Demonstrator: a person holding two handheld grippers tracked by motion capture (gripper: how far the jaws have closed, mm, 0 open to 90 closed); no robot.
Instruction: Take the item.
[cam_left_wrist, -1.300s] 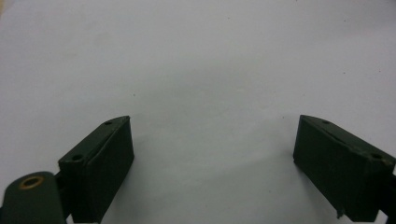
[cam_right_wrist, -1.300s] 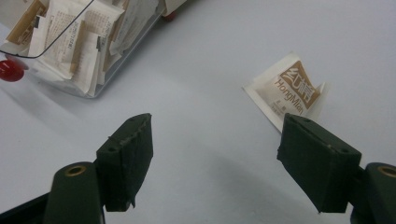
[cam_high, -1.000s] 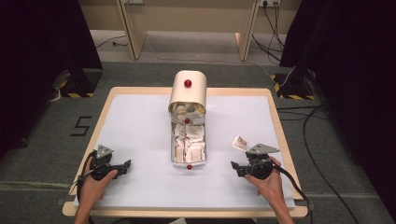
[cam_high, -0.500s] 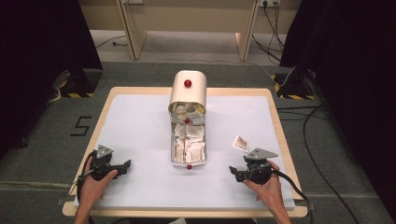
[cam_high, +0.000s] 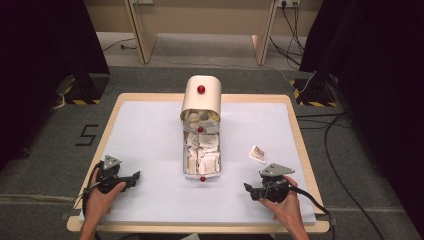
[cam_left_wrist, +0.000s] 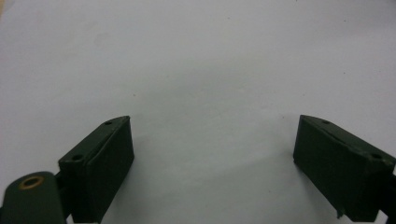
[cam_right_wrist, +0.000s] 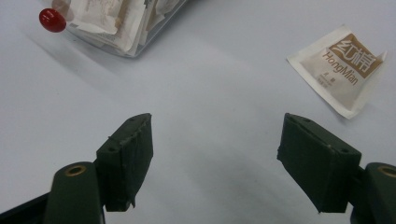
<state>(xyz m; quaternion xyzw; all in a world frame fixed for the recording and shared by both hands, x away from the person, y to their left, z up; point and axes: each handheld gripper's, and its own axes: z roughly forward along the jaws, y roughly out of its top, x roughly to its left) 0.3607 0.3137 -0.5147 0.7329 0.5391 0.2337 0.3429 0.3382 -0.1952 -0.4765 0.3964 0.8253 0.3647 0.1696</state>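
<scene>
High view has both hands low on the white table (cam_high: 150, 135), forearms coming in from the near edge. The right hand grips the right gripper (cam_high: 248, 188) near the front right corner, jaws pointing left across the table, roughly level and close to the surface. Right gripper view shows its jaws (cam_right_wrist: 215, 154) spread wide with nothing but bare table between them. The sugar sachet (cam_right_wrist: 337, 69), brown and white with "HongMian" printed on it, lies flat on the table just past the right-hand jaw, not touching it; from above the sachet (cam_high: 257, 153) sits between the gripper and the open sachet box (cam_high: 201, 170), apart from both. The left gripper (cam_high: 136, 176) rests near the front left corner, pointing right, and the left gripper view shows its jaws (cam_left_wrist: 212, 158) wide apart and empty too.
</scene>
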